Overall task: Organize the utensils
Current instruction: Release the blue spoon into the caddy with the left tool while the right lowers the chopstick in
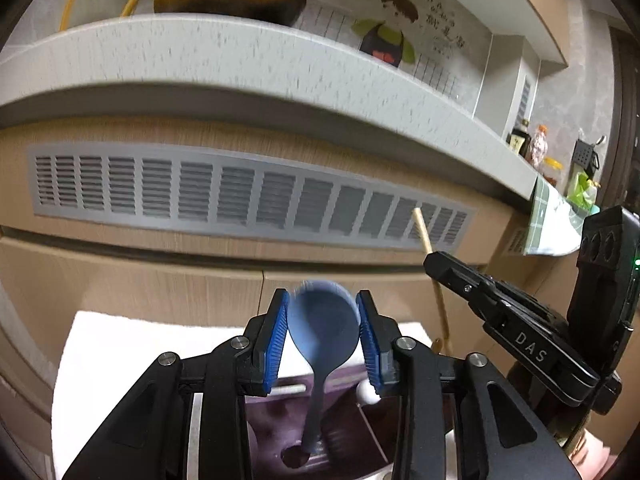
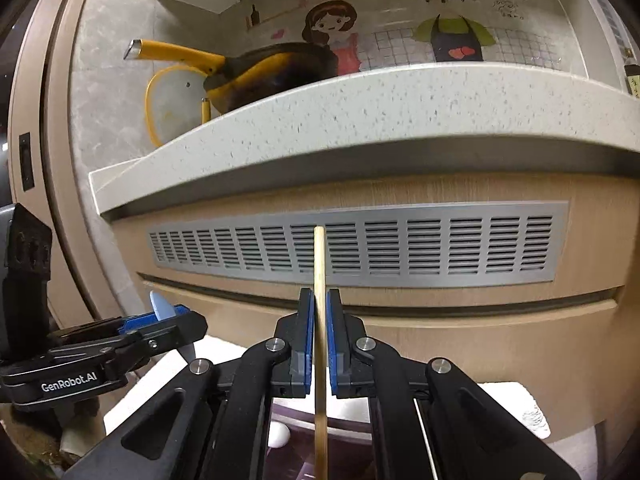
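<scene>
A blue spoon hangs bowl-up between the blue pads of my left gripper, which is shut on the bowl; its handle points down toward a dark purple tray. My right gripper is shut on a thin wooden chopstick that stands nearly upright through the jaws. In the left wrist view the right gripper sits to the right with the chopstick sticking up from it. From the right wrist view the left gripper is at the left, the spoon's edge showing above it.
A speckled countertop overhangs a wooden cabinet front with a grey vent grille straight ahead. A yellow-and-black pan rests on the counter. Below lie a white surface and a small white rounded object in the tray.
</scene>
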Demonstrator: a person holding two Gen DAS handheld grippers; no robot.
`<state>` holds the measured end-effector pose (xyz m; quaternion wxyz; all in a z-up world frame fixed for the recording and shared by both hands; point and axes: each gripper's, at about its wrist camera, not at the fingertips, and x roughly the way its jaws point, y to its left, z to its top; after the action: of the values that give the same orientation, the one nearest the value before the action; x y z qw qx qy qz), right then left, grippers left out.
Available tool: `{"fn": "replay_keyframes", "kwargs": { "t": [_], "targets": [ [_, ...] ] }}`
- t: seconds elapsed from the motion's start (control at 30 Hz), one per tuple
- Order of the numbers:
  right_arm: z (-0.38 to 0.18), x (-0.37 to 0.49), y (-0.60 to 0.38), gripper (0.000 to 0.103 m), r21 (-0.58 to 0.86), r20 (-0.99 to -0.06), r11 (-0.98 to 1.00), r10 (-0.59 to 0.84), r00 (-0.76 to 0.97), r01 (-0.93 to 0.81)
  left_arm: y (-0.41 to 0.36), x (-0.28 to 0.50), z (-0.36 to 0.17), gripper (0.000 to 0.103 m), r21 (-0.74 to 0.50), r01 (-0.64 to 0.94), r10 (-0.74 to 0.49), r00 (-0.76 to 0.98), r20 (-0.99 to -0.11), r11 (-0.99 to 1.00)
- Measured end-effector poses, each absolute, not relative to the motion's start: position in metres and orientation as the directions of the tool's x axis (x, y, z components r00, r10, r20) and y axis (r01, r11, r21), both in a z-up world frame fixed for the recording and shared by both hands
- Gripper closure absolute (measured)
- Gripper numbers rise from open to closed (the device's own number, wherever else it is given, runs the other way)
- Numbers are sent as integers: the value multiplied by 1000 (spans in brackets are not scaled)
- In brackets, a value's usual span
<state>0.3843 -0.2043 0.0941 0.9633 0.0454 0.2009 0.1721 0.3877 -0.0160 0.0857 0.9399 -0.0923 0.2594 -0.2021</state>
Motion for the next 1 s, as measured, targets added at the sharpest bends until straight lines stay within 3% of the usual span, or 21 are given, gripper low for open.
{"fn": "replay_keyframes", "kwargs": {
  "t": [0.13,0.33,0.6,0.8,0.83,0.9,1.0],
  "targets": [
    [84,375,-211,89,154,-411,940,342,845,-306,-13,383,77,57,-290,319,-425,769,-477,902],
    [84,350,-226,89,150,-470,952,305,828,-266,-11,366,74,52,-288,302,-412,755,-510,909],
    [55,357,-217,88,110,-704,975,215,677,-195,-2,333,56,50,-262,280,-383,721,-578,924],
    [40,369,-193,89,-43,-742,984,84,665,-172,14,304,45,46,-241,257,-352,720,-599,936],
    [39,370,-190,98,-65,-743,983,69,665,-174,18,300,44,45,-244,253,-350,720,-599,936],
    [39,372,-182,98,-120,-754,977,26,656,-177,27,292,40,45,-250,242,-347,721,-600,937],
    [61,363,-180,98,-116,-712,975,53,700,-192,40,284,35,44,-281,225,-354,719,-598,933]
  ]
}}
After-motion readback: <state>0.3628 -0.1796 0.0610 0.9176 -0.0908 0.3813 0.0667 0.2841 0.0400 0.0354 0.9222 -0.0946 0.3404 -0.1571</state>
